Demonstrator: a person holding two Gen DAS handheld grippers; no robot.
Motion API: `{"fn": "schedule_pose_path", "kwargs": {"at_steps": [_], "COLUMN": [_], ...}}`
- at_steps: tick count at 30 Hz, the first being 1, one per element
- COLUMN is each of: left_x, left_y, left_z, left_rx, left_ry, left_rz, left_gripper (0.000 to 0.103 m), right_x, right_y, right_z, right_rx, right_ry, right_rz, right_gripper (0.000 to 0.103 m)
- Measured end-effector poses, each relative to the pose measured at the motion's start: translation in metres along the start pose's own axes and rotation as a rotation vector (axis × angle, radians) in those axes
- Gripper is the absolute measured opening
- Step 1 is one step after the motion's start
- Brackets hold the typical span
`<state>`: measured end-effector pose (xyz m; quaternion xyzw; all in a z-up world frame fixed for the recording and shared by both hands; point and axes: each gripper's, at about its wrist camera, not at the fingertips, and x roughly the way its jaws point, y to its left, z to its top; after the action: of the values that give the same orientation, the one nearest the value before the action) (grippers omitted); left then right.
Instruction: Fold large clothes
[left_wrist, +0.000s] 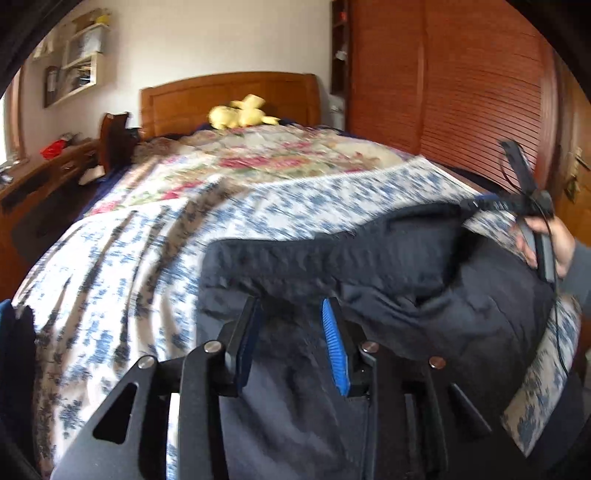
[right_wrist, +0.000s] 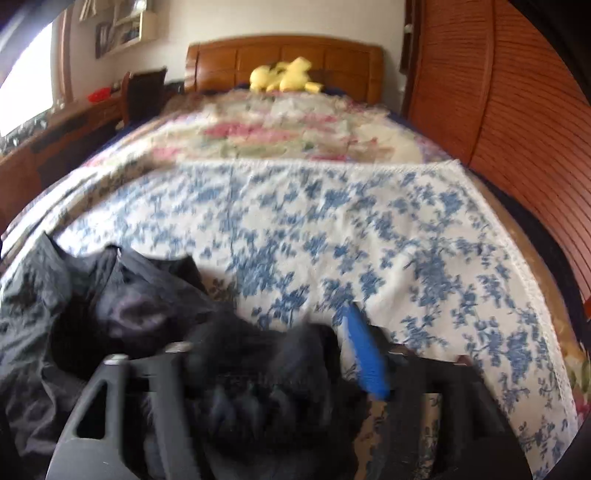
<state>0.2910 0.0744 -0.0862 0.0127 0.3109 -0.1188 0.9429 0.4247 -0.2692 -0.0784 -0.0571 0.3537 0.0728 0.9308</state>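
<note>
Mid-fold: dark jacket bunched on bed, left tool part open over it, right tool wide, cloth loose between, nothing gripped; next likely re-grip an edge.

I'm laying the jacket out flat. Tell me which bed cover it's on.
The blue-and-white floral cover at the foot, under the dark jacket; the pink floral one lies by the headboard.

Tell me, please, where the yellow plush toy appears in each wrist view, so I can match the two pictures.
Left wrist view: yellow plush toy sits upper centre-left, against the wooden headboard.
Right wrist view: it sits top centre, at the same headboard.
Shared landmark: the blue-flowered cloth spread across the bed.
</note>
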Motion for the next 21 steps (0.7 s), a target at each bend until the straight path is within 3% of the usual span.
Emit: {"fn": "schedule_pose_path", "kwargs": {"at_steps": [6,9,16,18,20,21], "left_x": [-0.001,0.0,-0.002,-0.002,-0.001,0.0], "left_y": [-0.01,-0.011,-0.008,-0.008,-0.007,-0.007], "left_z": [-0.013,-0.016,-0.018,-0.018,-0.018,-0.018], "left_rx": [0.006,0.005,-0.015,-0.016,-0.02,-0.021], "left_ry": [0.019,0.029,0.02,0.022,0.025,0.025], "left_rz": [-0.041,-0.042,-0.048,-0.053,-0.054,-0.056], "left_gripper": [0.033,0.033,0.033,0.033,0.033,0.033], "right_x": [-0.022,-0.004,0.037,0.04,0.043,0.044], "right_y": [-0.012,-0.015,-0.013,-0.007,0.004,0.011], "right_z": [-0.01,-0.014,-0.005,0.002,0.006,0.01], "right_rx": [0.016,0.006,0.021,0.042,0.016,-0.012], "right_ry": [-0.026,0.058,0.132,0.128,0.145,0.144], "right_rz": [-0.027,-0.034,0.005,0.044,0.054,0.047], "right_gripper": [0.077,0.077,0.076,0.061,0.006,0.005]}}
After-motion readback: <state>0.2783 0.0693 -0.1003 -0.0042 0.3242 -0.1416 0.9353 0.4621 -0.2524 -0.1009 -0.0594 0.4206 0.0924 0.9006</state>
